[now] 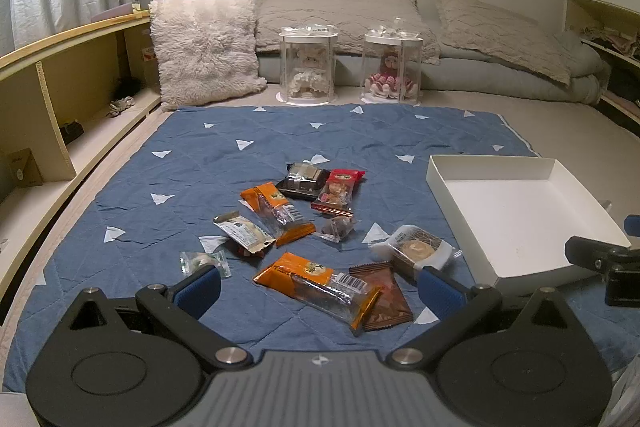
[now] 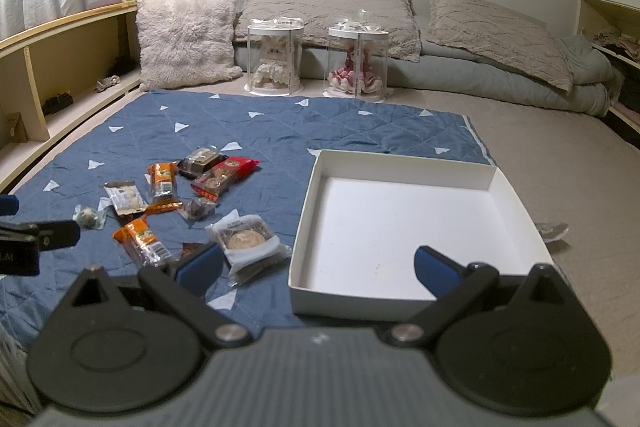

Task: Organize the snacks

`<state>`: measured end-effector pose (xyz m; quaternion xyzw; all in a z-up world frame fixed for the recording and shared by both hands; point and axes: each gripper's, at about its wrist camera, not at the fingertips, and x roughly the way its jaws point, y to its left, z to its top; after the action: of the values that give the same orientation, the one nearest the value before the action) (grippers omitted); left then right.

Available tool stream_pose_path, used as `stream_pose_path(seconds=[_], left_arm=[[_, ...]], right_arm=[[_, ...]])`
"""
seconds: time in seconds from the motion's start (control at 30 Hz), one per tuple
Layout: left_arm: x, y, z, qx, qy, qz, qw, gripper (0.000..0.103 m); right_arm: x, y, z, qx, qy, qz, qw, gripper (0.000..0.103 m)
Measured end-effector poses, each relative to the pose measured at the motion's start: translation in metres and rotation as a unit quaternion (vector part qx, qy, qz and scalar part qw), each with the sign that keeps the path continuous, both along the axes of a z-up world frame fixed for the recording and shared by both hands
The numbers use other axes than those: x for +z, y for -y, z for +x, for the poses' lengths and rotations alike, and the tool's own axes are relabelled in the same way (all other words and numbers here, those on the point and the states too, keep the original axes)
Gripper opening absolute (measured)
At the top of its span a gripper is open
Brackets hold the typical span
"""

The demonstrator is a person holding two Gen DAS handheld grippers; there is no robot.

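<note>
Snacks in crinkled orange, red, brown and clear wrappers (image 1: pixel 316 279) lie scattered on the blue quilted mat (image 1: pixel 160 211), left hand-held gripper (image 1: pixel 320 285) spread wide above them. Right hand-held gripper (image 2: pixel 318 267), likewise agape, hovers over the shallow white cardboard box's (image 2: pixel 304 211) near edge, snacks to its left.

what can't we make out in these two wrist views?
- Brown packet: left view, partly under the orange packet; right view, mostly behind a gripper finger.
- Snack label text: too small in both views.
- White box: near wall in the right view blocked by the right gripper.
- Left gripper: open, holding nothing.
</note>
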<state>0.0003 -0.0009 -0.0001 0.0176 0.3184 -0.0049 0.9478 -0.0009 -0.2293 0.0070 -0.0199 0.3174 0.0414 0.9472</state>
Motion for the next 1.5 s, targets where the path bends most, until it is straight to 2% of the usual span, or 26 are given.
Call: stream_pose_path(seconds=[1.5], left_arm=[[0.0,0.0,0.0005,0.001,-0.001,0.0,1.0,0.103]], right_arm=[[-0.0026,-0.0002,-0.001,0.001,-0.002,-0.002,1.0,0.102]])
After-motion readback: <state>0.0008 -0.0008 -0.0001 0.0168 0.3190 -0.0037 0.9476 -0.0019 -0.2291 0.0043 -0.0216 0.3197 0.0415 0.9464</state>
